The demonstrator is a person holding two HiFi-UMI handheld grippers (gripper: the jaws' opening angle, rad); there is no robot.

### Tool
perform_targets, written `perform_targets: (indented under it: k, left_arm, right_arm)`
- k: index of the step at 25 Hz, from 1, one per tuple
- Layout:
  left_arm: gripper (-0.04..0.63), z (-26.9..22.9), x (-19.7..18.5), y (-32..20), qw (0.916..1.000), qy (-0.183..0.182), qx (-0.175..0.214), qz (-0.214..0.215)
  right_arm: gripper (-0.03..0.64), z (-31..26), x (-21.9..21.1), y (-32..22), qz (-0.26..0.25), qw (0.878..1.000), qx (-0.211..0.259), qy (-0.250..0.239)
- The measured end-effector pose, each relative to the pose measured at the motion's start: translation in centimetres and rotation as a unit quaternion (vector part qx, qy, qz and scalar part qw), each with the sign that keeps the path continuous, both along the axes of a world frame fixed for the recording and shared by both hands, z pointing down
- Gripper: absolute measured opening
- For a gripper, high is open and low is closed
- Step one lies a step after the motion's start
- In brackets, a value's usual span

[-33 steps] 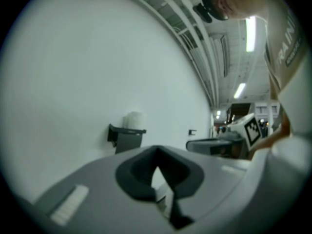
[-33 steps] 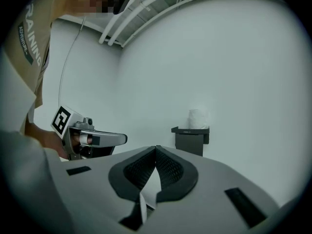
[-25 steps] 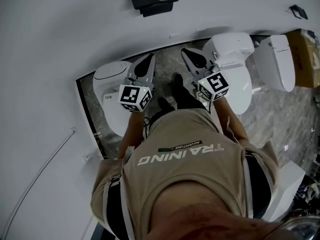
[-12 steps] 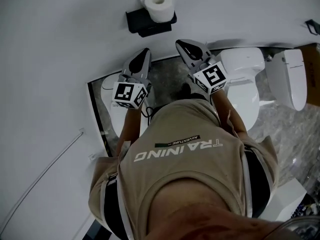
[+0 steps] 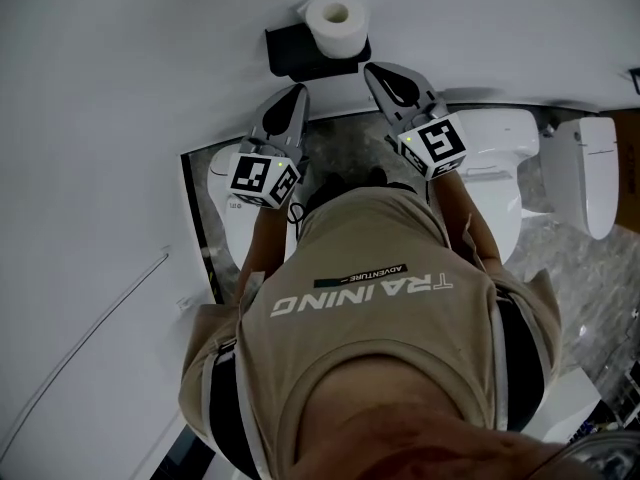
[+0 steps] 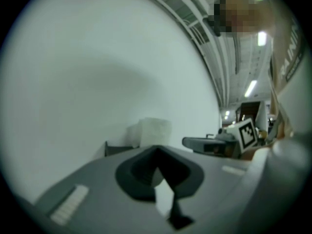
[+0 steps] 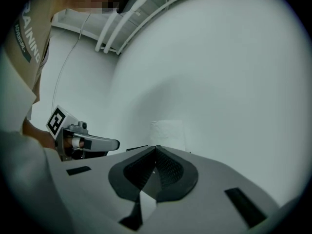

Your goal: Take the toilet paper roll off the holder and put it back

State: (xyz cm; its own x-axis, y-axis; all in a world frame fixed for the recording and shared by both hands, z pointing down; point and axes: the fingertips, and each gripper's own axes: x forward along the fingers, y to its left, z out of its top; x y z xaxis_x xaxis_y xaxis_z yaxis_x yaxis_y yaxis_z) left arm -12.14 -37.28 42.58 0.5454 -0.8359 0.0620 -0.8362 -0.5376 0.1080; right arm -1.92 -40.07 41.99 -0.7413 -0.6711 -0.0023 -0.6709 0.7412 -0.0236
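Note:
A white toilet paper roll [image 5: 335,20] stands upright on a black wall-mounted holder [image 5: 296,54] at the top of the head view. My left gripper [image 5: 297,92] points at the wall just below and left of the holder, jaws closed to a point, nothing in them. My right gripper [image 5: 372,70] sits just right of the holder, also shut and empty. In the left gripper view the roll [image 6: 155,130] shows beyond my left gripper [image 6: 156,150], beside the holder [image 6: 118,149]. The right gripper view has the roll [image 7: 168,133] straight ahead of my right gripper [image 7: 156,149].
A plain white wall [image 5: 120,88] carries the holder. Below it stand white toilets at left [image 5: 224,184], right [image 5: 497,173] and far right [image 5: 587,173] on a marble floor [image 5: 340,148]. A thin cable [image 5: 90,338] runs down the wall at left.
Both grippers have moved forward toward the wall and the holder, staying shut. The roll now shows fully in the head view, close ahead of the tips.

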Motion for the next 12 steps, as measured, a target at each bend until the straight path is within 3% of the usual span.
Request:
perform_targets:
  k: [2, 3, 4, 7, 12]
  left_arm:
    - [0.0, -0.8, -0.7, -0.4, 1.0, 0.0, 0.006, 0.004]
    - [0.0, -1.2, -1.0, -0.6, 0.9999, 0.001, 0.01, 0.007]
    - [0.0, -1.6, -1.2, -1.0, 0.9999, 0.002, 0.014, 0.01]
    - [0.0, -2.5, -1.3, -1.9, 0.9994, 0.004, 0.026, 0.021]
    - [0.0, -2.6, -2.0, -2.1, 0.9991, -0.003, 0.03, 0.028]
  right_arm:
    - [0.015, -1.1, -0.2, -0.8, 0.009, 1.0, 0.002, -0.009]
    - [0.103, -1.6, -0.4, -1.1, 0.006, 1.0, 0.003, -0.012]
    - [0.295, -2.1, -0.7, -1.5, 0.001, 1.0, 0.005, -0.01]
    - [0.35, -2.6, -1.4, -3.1, 0.005, 1.0, 0.012, 0.009]
    - [0.364, -2.1, -2.6, -4.7, 0.005, 1.0, 0.003, 0.008]
